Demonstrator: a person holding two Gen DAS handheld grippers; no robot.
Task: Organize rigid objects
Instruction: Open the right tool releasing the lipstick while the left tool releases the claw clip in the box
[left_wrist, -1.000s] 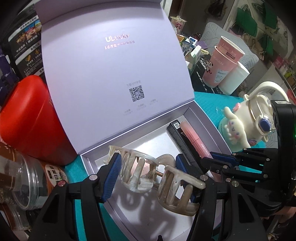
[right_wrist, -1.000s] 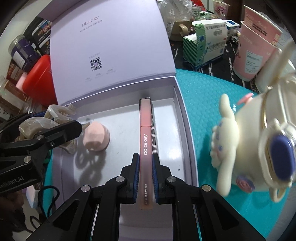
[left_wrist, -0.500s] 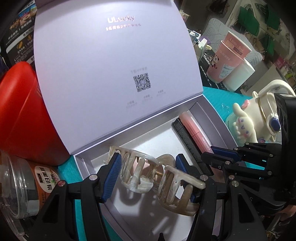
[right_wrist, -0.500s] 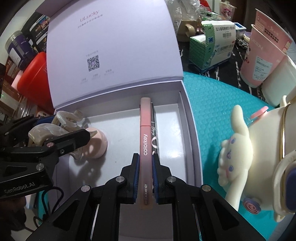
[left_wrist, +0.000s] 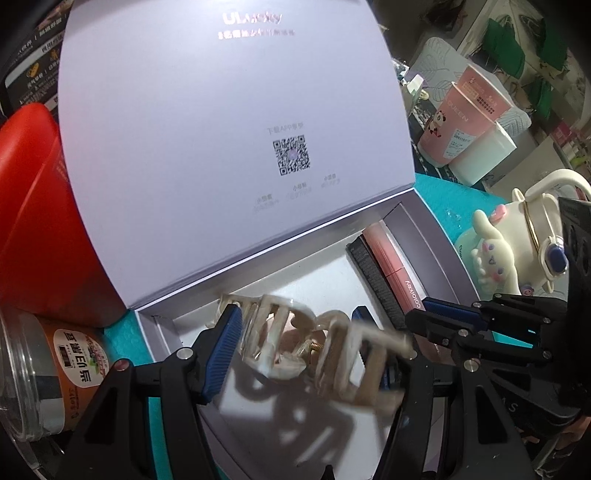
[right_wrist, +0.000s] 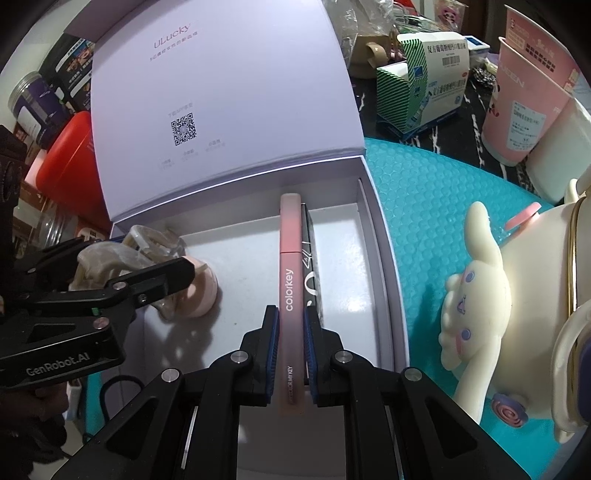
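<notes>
**Holding two items over the open box**

Working from the left, an orange-labelled jar (left_wrist: 55, 373) and a red container (left_wrist: 40, 221) sit on the worktop just beside the lavender gift box (right_wrist: 384, 258), whose lid stands raised behind it. The left tool (left_wrist: 295, 345) is clamped across a marbled cream hair claw (left_wrist: 314, 350), its blue pads pressing the claw's two halves, and it holds the claw just above the left part of the box floor, over a pink rounded puff (right_wrist: 203, 291). The claw looks smeared, so it may be in motion. To the right, the right tool (right_wrist: 290, 332) is pinched shut on a pink Colorkey tube (right_wrist: 290, 273) that lies along the box beside a black patterned stick (right_wrist: 312, 266). Farther right, a cream character figure (right_wrist: 480, 280) stands on the teal mat, with pink cups (left_wrist: 465, 118) behind.

Judging the risks: the claw is spring-loaded and held across its halves, so a loosened grip could let it snap or tumble onto the puff. The two tools are close, and either could knock the other. Dragging the tube could nudge the black stick.
</notes>
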